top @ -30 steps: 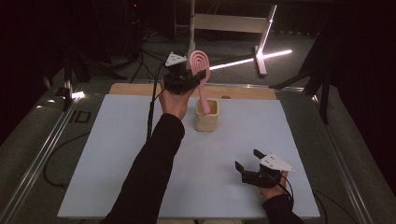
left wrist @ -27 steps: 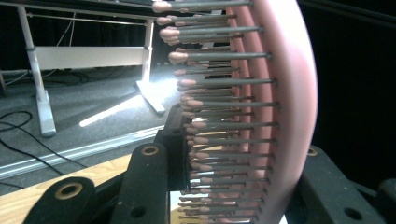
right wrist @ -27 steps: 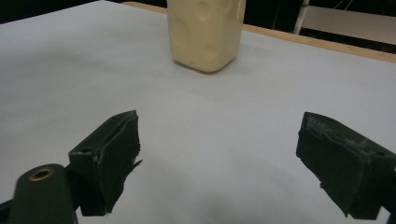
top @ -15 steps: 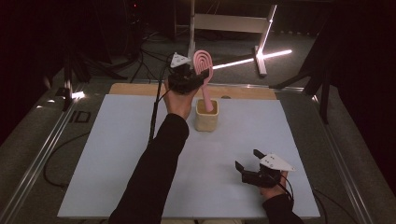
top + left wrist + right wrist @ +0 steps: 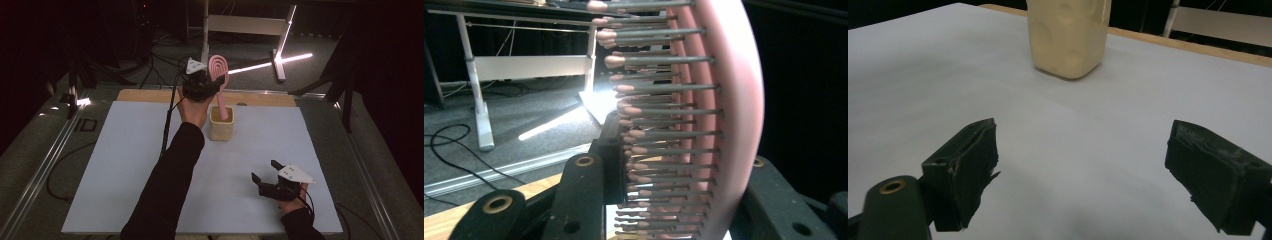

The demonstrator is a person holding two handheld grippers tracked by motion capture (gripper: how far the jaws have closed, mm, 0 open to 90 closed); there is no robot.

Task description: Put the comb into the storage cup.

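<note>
Left gripper point(image 5: 212, 86) fingers clamp a pink hairbrush point(image 5: 219, 75); right gripper point(image 5: 267, 172) fingers spread, empty.

Sleeves: both arms wear long black sleeves that reach down to the wrists.
Left hand-held gripper point(image 5: 216, 86): a black, chunky body with a grey three-cornered plate on top. The plate has small dark dots near its corners.
Left cable: a thin black cable hangs down from it.
Left jaws: thick, black and matte, with round brass-coloured rings set into holes, plus plain small holes.
Right hand-held gripper point(image 5: 266, 171): the same black body with a pale grey three-cornered plate on top.
Right jaws: two blocky black pads with rough, worn edges. One brass-coloured ring sits low on one side.
Right cable: a thin black cable loops by the wrist.
</note>
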